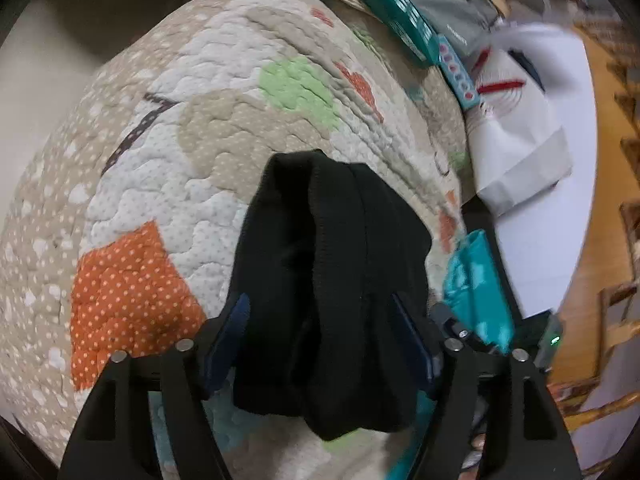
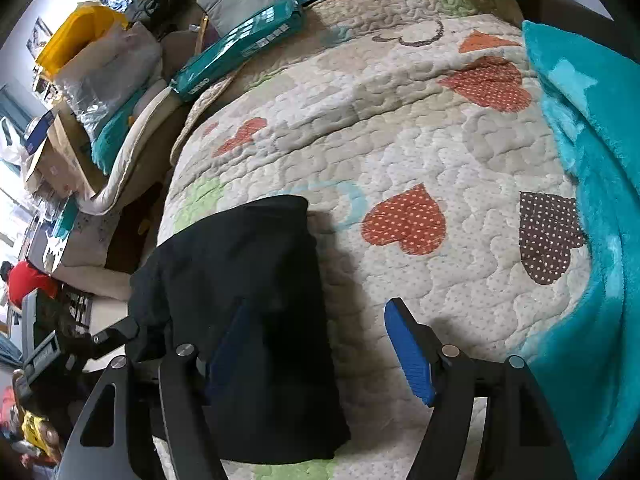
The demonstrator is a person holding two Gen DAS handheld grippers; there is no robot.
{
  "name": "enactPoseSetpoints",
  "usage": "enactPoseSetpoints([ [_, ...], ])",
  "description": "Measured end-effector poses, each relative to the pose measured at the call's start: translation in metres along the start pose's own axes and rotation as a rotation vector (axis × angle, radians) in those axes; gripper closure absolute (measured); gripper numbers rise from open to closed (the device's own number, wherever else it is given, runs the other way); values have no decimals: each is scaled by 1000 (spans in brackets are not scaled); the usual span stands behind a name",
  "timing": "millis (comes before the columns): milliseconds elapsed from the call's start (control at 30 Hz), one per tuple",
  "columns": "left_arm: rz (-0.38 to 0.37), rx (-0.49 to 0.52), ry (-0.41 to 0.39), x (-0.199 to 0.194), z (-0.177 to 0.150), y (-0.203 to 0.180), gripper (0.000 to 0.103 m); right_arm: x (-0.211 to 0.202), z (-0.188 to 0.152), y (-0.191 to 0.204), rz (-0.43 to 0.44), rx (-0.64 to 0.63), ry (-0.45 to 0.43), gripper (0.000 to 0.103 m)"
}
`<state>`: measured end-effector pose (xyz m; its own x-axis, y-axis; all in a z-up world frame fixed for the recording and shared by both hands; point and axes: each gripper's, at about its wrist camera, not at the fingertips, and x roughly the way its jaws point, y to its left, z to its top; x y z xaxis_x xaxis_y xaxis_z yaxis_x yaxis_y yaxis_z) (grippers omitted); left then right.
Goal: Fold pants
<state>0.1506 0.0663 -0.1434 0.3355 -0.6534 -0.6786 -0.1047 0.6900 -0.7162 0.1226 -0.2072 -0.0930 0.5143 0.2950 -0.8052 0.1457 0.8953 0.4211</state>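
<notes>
Both my claws tilt down over quilt (image 2: 400, 128): left (image 1: 320, 340) wide, straddling folded pants (image 1: 332, 264), not pinching; right (image 2: 316, 344) wide, nothing gripped

Left wrist view: looks forward and downward along its own fingers (image 1: 240, 320), close above the folded black pants (image 1: 336, 280) on the quilt (image 1: 160, 168).
Right wrist view: same downward tilt, close over the quilt (image 2: 400, 140).
Shared: pants (image 2: 248, 280), quilt, teal box (image 1: 384, 8) (image 2: 240, 56).
</notes>
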Motion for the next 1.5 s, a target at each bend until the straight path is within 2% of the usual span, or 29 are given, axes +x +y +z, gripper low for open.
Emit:
enactPoseSetpoints([
  [100,97,108,-6,9,-3,-15,30,3,1,-4,-2,18,2,28],
  [133,154,157,-1,14,-5,-20,30,5,1,-5,5,24,5,27],
  [200,206,209,4,22,-10,-21,27,9,2,-5,23,31,15,25],
  [300,204,210,3,29,-10,-21,19,25,5,-9,93,61,44,20],
  [400,213,224,22,37,-8,-28,18,45,8,-7,179,80,81,20],
  [467,223,251,45,43,-9,-32,37,65,8,1,244,73,136,20],
  [500,233,261,49,44,-9,-34,39,72,6,5,254,65,146,20],
  [533,233,265,47,44,-10,-35,47,73,3,12,241,37,119,21],
  [567,222,259,53,41,-12,-34,54,73,0,21,218,-2,114,25],
  [600,217,250,55,38,-14,-34,56,71,-3,31,191,-49,112,30],
  [667,198,233,54,34,-14,-33,61,63,-3,40,191,-91,101,53],
  [733,170,213,53,29,-13,-34,61,51,0,49,223,-107,93,63],
  [867,133,223,22,15,1,-48,61,29,12,76,207,-206,31,65],
  [1033,121,220,-21,2,49,-62,61,40,62,83,222,-195,10,65],
  [1133,172,249,-47,6,84,-69,59,65,88,90,230,-150,18,64],
  [1200,202,227,-36,18,108,-62,54,86,99,90,216,-130,30,57],
  [1267,271,184,-8,36,124,-43,47,113,106,85,121,-106,69,41],
  [1300,299,165,10,43,129,-34,46,124,104,78,79,-87,85,37],
  [1333,305,148,31,48,131,-26,46,126,103,72,84,-74,84,35],
  [1400,258,148,45,47,128,-21,46,121,99,61,116,-50,74,28],
  [1500,188,204,32,31,120,-27,46,97,93,47,105,-42,22,27],
])
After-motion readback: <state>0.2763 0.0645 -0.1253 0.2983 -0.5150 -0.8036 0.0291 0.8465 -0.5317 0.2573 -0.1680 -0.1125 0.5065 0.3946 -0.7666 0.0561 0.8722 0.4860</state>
